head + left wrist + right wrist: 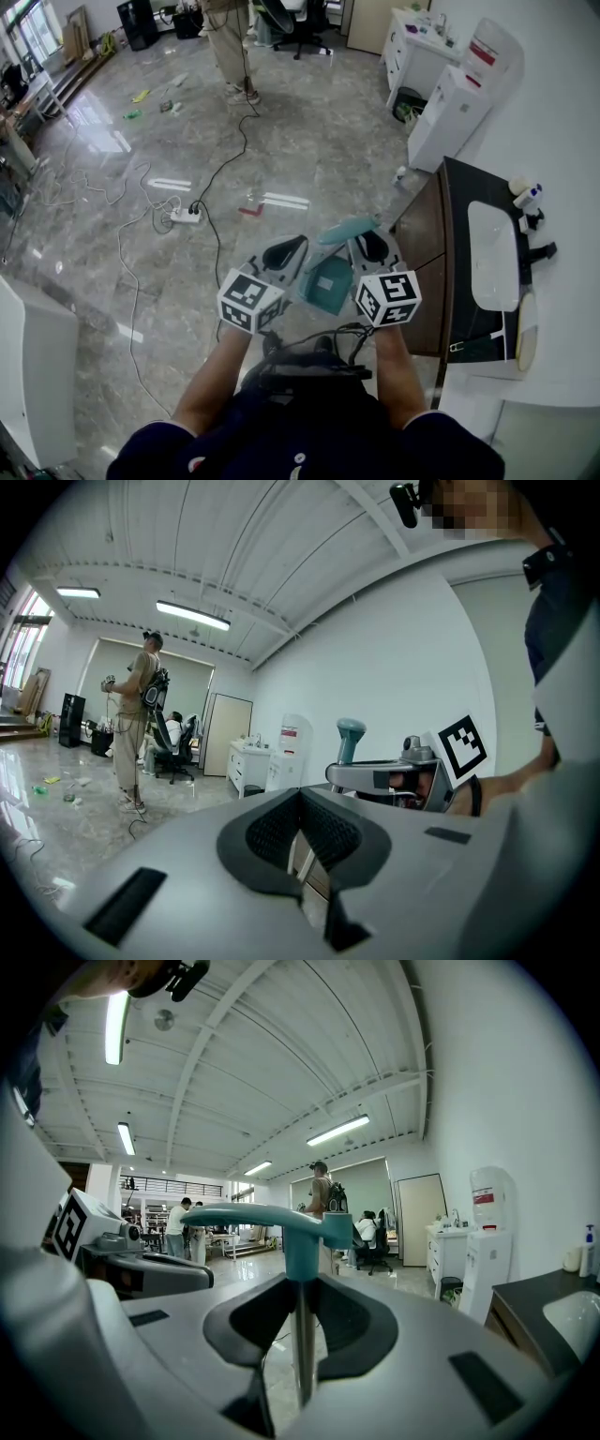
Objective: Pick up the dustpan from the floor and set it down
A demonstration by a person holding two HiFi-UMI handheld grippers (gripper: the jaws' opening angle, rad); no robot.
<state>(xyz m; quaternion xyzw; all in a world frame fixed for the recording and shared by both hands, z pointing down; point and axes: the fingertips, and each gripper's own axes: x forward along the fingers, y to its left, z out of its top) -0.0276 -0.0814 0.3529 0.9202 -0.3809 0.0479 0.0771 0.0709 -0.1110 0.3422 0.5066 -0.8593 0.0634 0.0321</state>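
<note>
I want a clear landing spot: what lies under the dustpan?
Grey marble floor shows around the dustpan, which hangs from the right gripper. The patch straight below is covered by it.

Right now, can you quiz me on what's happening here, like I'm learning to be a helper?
1. Which gripper clamps the teal dustpan by its handle?
2. True or false: nothing is holding the dustpan.
3. The left gripper has its jaws: A) shut and empty, B) wide open, C) closed on a broom.

Key
1. The right gripper.
2. False: it is held up in the air.
3. A.
</note>
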